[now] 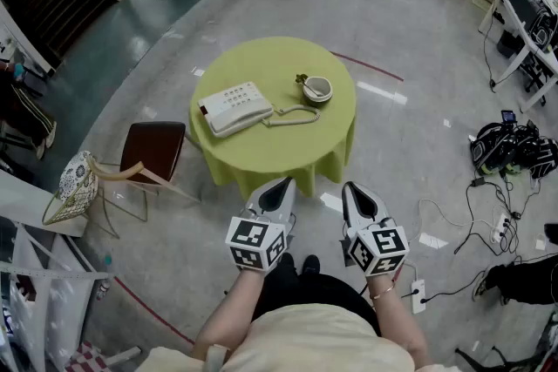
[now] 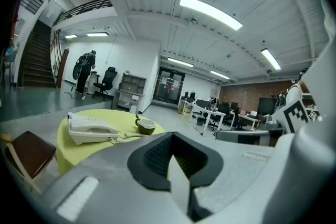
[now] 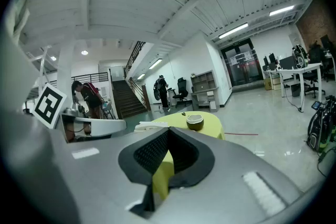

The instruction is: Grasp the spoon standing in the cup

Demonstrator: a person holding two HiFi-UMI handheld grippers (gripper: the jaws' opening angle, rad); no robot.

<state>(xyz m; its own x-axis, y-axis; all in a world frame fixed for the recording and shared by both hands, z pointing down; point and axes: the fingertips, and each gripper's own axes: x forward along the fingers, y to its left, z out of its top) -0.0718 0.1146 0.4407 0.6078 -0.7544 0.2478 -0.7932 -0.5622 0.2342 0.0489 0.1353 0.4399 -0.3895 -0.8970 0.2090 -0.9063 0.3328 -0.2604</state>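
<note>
1. Head view: your left gripper (image 1: 279, 186) and right gripper (image 1: 357, 189) sit side by side just short of the near edge of the round counter (image 1: 261, 152), which is draped in a yellow-green cloth. Both point toward it and neither touches anything. The cup (image 1: 317, 89) stands toward the far right of the counter with the spoon (image 1: 302, 80) upright in it, leaning at the cup's left rim. A white telephone (image 1: 234, 108) lies left of the cup, its coiled cord running toward it. A brown chair (image 1: 155, 149) stands just beside the counter on the left.

2. Left gripper view: your left gripper (image 2: 171, 136) has its jaws brought together and holds nothing. The cup (image 2: 146, 125) is well ahead and left of the jaw line, with the spoon (image 2: 137, 117) poking up at its left edge and the telephone (image 2: 88, 129) further left.

3. Right gripper view: your right gripper (image 3: 168, 132) also has its jaws drawn together, with only a sliver of the yellow cloth showing between them and nothing held. The cup (image 3: 195, 122) stands well ahead, slightly right of the jaws.
</note>
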